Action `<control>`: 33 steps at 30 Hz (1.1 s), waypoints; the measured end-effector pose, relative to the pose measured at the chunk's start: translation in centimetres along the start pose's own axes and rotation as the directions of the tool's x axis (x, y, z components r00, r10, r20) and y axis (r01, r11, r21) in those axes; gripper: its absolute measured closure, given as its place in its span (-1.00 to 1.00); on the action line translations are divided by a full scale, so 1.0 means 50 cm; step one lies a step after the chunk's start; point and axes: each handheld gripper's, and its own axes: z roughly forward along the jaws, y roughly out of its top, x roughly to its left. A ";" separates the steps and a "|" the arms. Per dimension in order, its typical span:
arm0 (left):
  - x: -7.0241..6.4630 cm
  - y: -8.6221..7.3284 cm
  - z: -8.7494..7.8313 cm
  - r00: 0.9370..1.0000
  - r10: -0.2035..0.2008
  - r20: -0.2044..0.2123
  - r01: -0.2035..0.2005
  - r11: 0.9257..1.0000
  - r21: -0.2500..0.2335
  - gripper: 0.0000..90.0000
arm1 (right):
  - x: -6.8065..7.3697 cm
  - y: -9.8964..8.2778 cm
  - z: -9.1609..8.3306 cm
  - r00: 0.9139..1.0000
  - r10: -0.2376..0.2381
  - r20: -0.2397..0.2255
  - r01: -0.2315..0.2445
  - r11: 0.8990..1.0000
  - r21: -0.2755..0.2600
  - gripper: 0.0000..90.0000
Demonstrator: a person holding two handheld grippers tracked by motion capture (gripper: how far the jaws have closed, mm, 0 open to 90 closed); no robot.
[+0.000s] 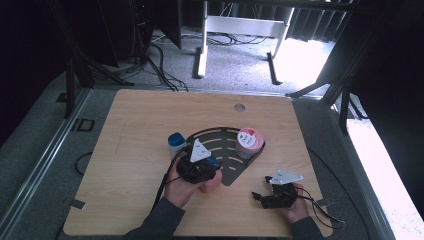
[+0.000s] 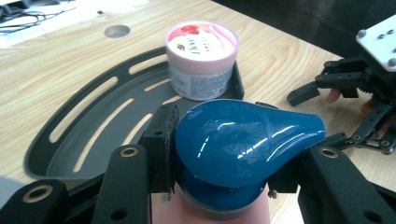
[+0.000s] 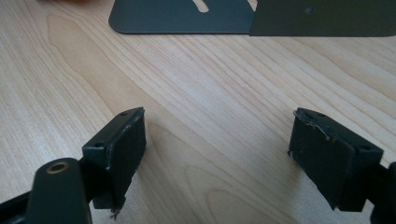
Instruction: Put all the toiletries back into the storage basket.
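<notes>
From the high view, the left hand-held gripper holds a blue-capped bottle at the near edge of the dark slotted tray; the pink yogurt cup stands at the tray's far right corner. The left gripper view shows the jaws pinching the bottle just under its blue cap, spout pointing right, cup straight beyond. In the right gripper view, the right hand-held gripper is spread over bare bench, nearside of the tray.

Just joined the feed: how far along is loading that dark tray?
Done: the pink tub stands on the tray. In hand: the left claw grips a blue-capped bottle at the tray's near edge. Left, probably: setting it down, and maybe the white, blue-lidded container beside the tray. The right claw rests open.
</notes>
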 end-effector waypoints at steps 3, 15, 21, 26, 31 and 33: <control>-0.004 0.005 0.005 1.000 0.010 0.008 -0.010 1.000 0.001 0.18 | 0.000 0.000 0.000 1.000 0.000 0.000 0.000 1.000 -0.001 -0.59; -0.015 0.021 0.024 0.999 0.016 0.041 -0.016 1.000 -0.009 0.18 | 0.000 0.000 0.000 1.000 0.001 0.000 -0.001 1.000 -0.001 -0.59; -0.015 0.022 0.038 0.999 0.009 0.040 -0.009 1.000 -0.018 0.18 | 0.000 0.000 0.000 1.000 0.001 0.000 -0.001 1.000 -0.001 -0.59; -0.012 0.027 0.045 0.999 0.010 0.036 -0.009 1.000 -0.015 0.18 | 0.000 0.000 0.000 1.000 -0.001 0.000 0.001 1.000 -0.001 -0.59; -0.006 0.033 0.053 1.000 -0.003 0.024 0.004 1.000 -0.022 0.18 | 0.000 0.000 0.000 1.000 0.000 0.000 0.000 1.000 0.000 -0.59; -0.006 0.034 0.055 1.000 -0.006 0.022 0.007 1.000 -0.023 0.18 | 0.000 0.000 0.000 1.000 -0.001 0.000 0.001 1.000 -0.001 -0.59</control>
